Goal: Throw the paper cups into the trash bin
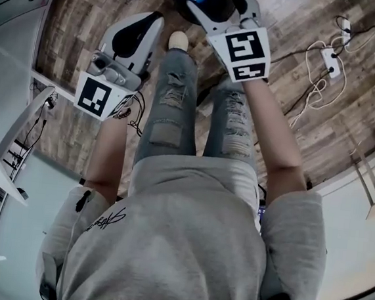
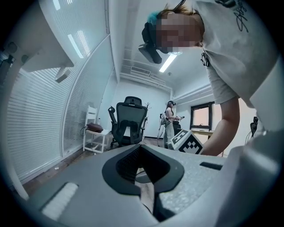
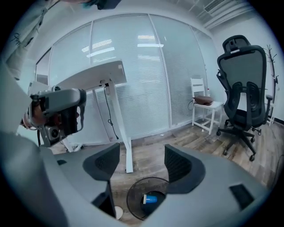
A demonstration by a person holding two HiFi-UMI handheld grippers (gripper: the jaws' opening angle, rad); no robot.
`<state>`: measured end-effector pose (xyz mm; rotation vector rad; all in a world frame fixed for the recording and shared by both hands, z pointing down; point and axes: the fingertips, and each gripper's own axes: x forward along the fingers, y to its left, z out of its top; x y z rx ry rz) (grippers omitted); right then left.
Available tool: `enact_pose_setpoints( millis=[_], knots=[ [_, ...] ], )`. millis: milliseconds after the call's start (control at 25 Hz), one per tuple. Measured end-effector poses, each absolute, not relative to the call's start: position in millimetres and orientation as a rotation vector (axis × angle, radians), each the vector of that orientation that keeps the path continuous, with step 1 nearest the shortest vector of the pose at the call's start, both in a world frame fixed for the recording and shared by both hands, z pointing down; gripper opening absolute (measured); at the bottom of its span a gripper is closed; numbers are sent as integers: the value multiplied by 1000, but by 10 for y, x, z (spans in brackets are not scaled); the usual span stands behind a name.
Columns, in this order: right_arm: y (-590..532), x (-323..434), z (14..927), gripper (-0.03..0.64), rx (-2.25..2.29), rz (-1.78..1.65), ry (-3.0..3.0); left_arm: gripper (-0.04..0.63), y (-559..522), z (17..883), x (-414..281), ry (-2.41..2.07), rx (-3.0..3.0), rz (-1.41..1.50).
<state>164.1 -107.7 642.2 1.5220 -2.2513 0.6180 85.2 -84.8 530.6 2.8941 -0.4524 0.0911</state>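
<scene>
Hovering above the trash bin (image 3: 131, 195), the right gripper (image 3: 141, 159) has its fingers spread wide with nothing between them. Through the gap, a blue paper cup (image 3: 151, 199) lies on its side at the bottom of the bin. The bin stands on the wooden floor (image 1: 348, 128), just ahead of the person's shoe (image 1: 178, 41).

The left gripper (image 2: 140, 148) is tilted up toward the room. Its fingers are drawn together and hold nothing.

The drop of this cup looks finished, so the step in hand is most likely the end of one throw. No other paper cup shows in any view, and whether more remain cannot be told. If more do, the next move calls for lifting the right gripper clear of the bin. The person would then turn to find another cup and bring open fingers around it.
</scene>
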Motion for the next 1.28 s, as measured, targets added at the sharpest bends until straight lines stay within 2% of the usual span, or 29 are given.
enact_pose_setpoints(
  millis=[1280],
  knots=[
    [-219, 1976, 4049, 311, 1711, 336, -2445, 0, -184, 3805, 1272, -359, 3037, 11]
  ],
)
